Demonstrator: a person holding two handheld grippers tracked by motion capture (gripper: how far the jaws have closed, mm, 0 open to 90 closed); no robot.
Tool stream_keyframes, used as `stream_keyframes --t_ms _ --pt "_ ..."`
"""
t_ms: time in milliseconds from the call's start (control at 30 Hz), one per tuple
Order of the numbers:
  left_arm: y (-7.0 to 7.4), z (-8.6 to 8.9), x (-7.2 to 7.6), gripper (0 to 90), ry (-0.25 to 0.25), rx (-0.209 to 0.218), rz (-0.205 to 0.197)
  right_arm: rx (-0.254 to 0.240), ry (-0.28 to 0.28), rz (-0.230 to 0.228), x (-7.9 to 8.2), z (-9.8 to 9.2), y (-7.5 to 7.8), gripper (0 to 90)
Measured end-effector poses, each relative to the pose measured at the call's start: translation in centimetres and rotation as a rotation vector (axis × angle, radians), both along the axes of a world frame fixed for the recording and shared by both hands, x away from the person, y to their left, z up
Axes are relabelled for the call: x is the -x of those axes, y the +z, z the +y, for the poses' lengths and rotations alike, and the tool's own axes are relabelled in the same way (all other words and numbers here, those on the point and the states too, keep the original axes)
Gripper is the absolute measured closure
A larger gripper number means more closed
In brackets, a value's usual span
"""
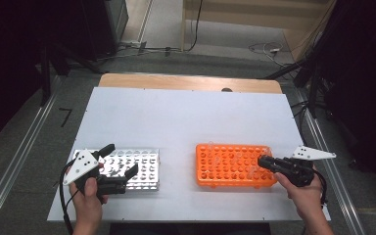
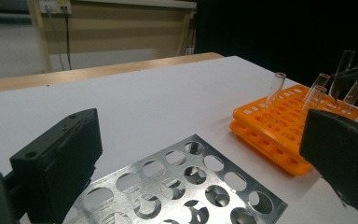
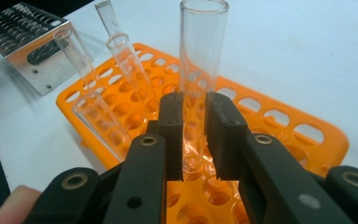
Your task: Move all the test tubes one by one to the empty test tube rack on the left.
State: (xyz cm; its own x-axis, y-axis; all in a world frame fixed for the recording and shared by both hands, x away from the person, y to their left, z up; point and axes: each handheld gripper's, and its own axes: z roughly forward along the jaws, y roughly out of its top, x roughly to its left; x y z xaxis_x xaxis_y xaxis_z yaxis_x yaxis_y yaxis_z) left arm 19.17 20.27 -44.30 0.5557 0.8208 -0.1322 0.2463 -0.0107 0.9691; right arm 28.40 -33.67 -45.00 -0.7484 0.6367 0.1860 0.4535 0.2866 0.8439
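Note:
An orange tube rack (image 1: 225, 166) lies at the front right of the table, with several clear glass test tubes (image 3: 128, 63) leaning in its holes. My right gripper (image 3: 194, 112) is shut on one upright test tube (image 3: 201, 51), whose bottom end hangs just above the orange rack (image 3: 279, 116). The same held tube (image 2: 342, 67) appears far off in the left gripper view. A shiny metal rack (image 1: 144, 169) with round holes sits at the front left. My left gripper (image 1: 122, 159) hovers over it, open, with nothing between its jaws; the metal rack (image 2: 182, 186) lies below them.
A white sheet (image 1: 186, 117) covers the table, with a wooden strip (image 1: 186, 82) along its far edge. Cables (image 1: 267, 49) run over the floor beyond, and dark stands (image 1: 318, 73) rise at the right. Metal rails (image 1: 19, 156) run beside the table.

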Motion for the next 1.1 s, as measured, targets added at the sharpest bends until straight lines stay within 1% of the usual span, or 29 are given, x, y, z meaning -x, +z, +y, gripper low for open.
stream_keyframes --t_ms 67,133,300,400,433,500,600,667,800,867,900,967,1100 --pt "0.1 -0.1 0.0 0.0 -0.004 0.001 0.001 0.007 -0.015 -0.017 0.1 0.0 0.5 74.0" --pt "0.1 -0.2 0.0 0.0 -0.007 0.002 0.000 0.002 -0.033 -0.023 0.2 -0.1 0.7 74.0" --pt "0.2 -0.4 0.0 0.0 -0.012 0.003 0.002 0.007 -0.070 -0.047 0.3 -0.1 1.6 74.0" --pt "0.3 -0.7 0.0 0.0 -0.021 0.003 0.001 -0.004 -0.078 -0.073 0.4 0.0 2.3 74.0" --pt "0.4 -0.8 0.0 0.0 -0.023 0.013 0.001 -0.005 -0.083 -0.080 0.4 0.1 2.5 74.0" --pt "0.6 -1.0 0.1 0.0 -0.027 0.015 -0.002 -0.017 -0.089 -0.101 0.5 0.2 3.0 74.1" --pt "0.8 -1.2 0.1 0.0 -0.033 0.007 -0.002 -0.031 -0.098 -0.121 0.4 0.3 3.6 74.0" --pt "0.8 -1.3 0.1 0.0 -0.035 0.006 -0.002 -0.044 -0.092 -0.126 0.5 0.6 4.0 74.0" --pt "0.9 -2.1 0.0 0.0 -0.056 -0.009 0.008 -0.051 -0.067 -0.151 0.9 1.5 5.0 74.0" --pt "0.9 -2.3 0.0 0.0 -0.060 -0.013 0.008 -0.054 -0.049 -0.160 1.2 2.1 5.4 74.1" --pt "0.9 -2.5 0.0 0.0 -0.062 -0.013 0.012 -0.054 -0.049 -0.160 1.2 2.1 5.4 74.1" --pt "1.0 -2.9 -0.1 0.0 -0.074 -0.018 0.017 -0.054 -0.021 -0.166 1.6 3.0 5.8 74.0" --pt "1.1 -3.3 -0.1 0.0 -0.088 -0.025 0.023 -0.062 0.027 -0.159 2.3 4.4 5.9 74.0"
